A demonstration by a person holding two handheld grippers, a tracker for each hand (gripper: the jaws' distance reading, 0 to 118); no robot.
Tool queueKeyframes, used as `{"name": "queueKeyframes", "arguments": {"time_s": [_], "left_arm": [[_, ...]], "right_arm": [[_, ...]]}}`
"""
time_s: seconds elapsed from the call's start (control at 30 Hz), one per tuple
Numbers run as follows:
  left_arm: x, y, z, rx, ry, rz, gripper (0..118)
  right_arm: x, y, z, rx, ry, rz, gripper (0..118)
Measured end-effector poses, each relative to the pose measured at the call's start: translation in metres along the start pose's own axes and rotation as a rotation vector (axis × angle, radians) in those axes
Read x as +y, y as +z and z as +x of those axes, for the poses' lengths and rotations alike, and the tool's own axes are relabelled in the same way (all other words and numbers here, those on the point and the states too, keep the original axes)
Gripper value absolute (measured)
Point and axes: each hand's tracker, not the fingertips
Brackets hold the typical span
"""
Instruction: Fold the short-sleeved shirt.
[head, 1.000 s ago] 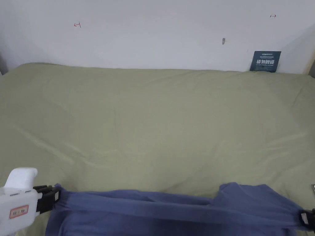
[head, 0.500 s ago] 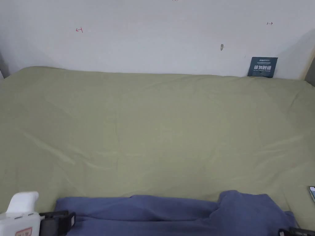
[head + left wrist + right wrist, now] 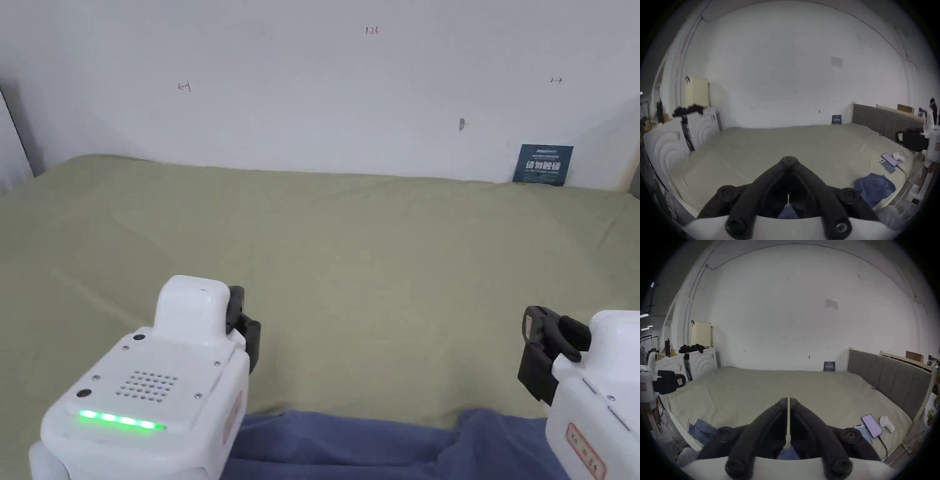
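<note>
Both grippers (image 3: 247,331) (image 3: 537,356) (jaws seemingly together) above blue shirt (image 3: 375,447).

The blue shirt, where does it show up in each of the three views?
Head view: blue shirt along the bottom edge, between the two grippers.
Left gripper view: lower right, at the near edge of the bed.
Right gripper view: lower left.
Shared landmark: the dark sign against the wall.

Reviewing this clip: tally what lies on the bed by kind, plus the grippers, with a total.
Blue shirt: 1
Phones (purple, blue): 2
White wad: 1
Dark card against the wall: 1
Grippers (left, right), both shut and empty above the bed: 2
Total: 7
</note>
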Motion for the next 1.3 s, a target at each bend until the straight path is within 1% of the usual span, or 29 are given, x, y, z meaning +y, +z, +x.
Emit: {"name": "queueKeyframes", "arguments": {"time_s": [0.03, 0.1, 0.17, 0.23, 0.3, 0.37, 0.47, 0.53, 0.6, 0.63, 0.67, 0.77, 0.8, 0.83, 0.87, 0.9, 0.93, 0.97, 1.0, 1.1, 1.2, 1.27, 1.3], "left_arm": [[0.001, 0.004, 0.002, 0.020, -0.037, 0.037, 0], [0.008, 0.012, -0.004, 0.009, -0.053, 0.063, 0], [0.010, 0.013, -0.006, 0.015, -0.046, 0.070, 0], [0.015, 0.014, -0.015, 0.036, -0.039, 0.087, 0], [0.017, 0.014, -0.029, 0.033, 0.013, 0.062, 0], [0.015, 0.006, -0.055, -0.005, 0.087, -0.016, 0], [-0.006, -0.016, -0.112, -0.091, 0.282, -0.267, 0], [-0.035, -0.038, -0.155, -0.160, 0.384, -0.434, 0], [-0.071, -0.059, -0.194, -0.189, 0.465, -0.576, 0], [-0.085, -0.067, -0.208, -0.181, 0.511, -0.622, 0], [-0.101, -0.074, -0.217, -0.213, 0.553, -0.705, 0], [-0.138, -0.094, -0.241, -0.289, 0.661, -0.769, 0], [-0.145, -0.098, -0.241, -0.317, 0.673, -0.793, 0], [-0.151, -0.102, -0.242, -0.321, 0.669, -0.804, 0], [-0.156, -0.106, -0.244, -0.305, 0.696, -0.800, 0], [-0.160, -0.111, -0.246, -0.336, 0.723, -0.787, 3], [-0.162, -0.112, -0.248, -0.380, 0.746, -0.785, 26], [-0.166, -0.116, -0.249, -0.403, 0.764, -0.793, 85], [-0.169, -0.121, -0.247, -0.396, 0.754, -0.803, 117], [-0.176, -0.131, -0.252, -0.434, 0.763, -0.809, 118], [-0.187, -0.142, -0.247, -0.528, 0.865, -0.859, 118], [-0.190, -0.147, -0.240, -0.584, 0.885, -0.844, 118], [-0.190, -0.149, -0.237, -0.583, 0.888, -0.845, 118]], "right_arm": [[0.001, 0.005, -0.004, -0.025, 0.019, 0.026, 6], [0.001, 0.006, -0.007, -0.031, 0.027, 0.041, 6], [0.003, 0.010, -0.011, -0.037, 0.047, 0.051, 6], [0.004, 0.010, -0.012, -0.038, 0.043, 0.061, 6], [0.006, 0.014, -0.016, -0.037, 0.043, 0.070, 6], [0.006, 0.014, -0.016, -0.039, 0.049, 0.070, 6], [0.001, 0.017, -0.019, -0.028, 0.049, 0.051, 6], [-0.005, 0.016, -0.017, -0.025, 0.048, 0.026, 6], [-0.010, 0.016, -0.020, -0.020, 0.055, -0.008, 6], [-0.012, 0.016, -0.019, -0.020, 0.058, -0.019, 6], [-0.016, 0.015, -0.018, -0.018, 0.054, -0.028, 6], [-0.024, 0.011, -0.020, -0.031, 0.038, -0.059, 6], [-0.027, 0.009, -0.019, -0.033, 0.036, -0.076, 6], [-0.029, 0.007, -0.020, -0.034, 0.034, -0.090, 6], [-0.031, 0.005, -0.021, -0.038, 0.030, -0.102, 6], [-0.033, 0.002, -0.020, -0.032, 0.028, -0.118, 6], [-0.034, 0.001, -0.021, -0.036, 0.031, -0.129, 6], [-0.035, -0.001, -0.022, -0.040, 0.031, -0.135, 6], [-0.036, -0.003, -0.022, -0.042, 0.033, -0.142, 6], [-0.039, -0.008, -0.024, -0.046, 0.031, -0.158, 6], [-0.041, -0.013, -0.026, -0.044, 0.019, -0.177, 6], [-0.042, -0.014, -0.026, -0.042, 0.013, -0.184, 6], [-0.042, -0.015, -0.027, -0.038, 0.010, -0.188, 6]]}}
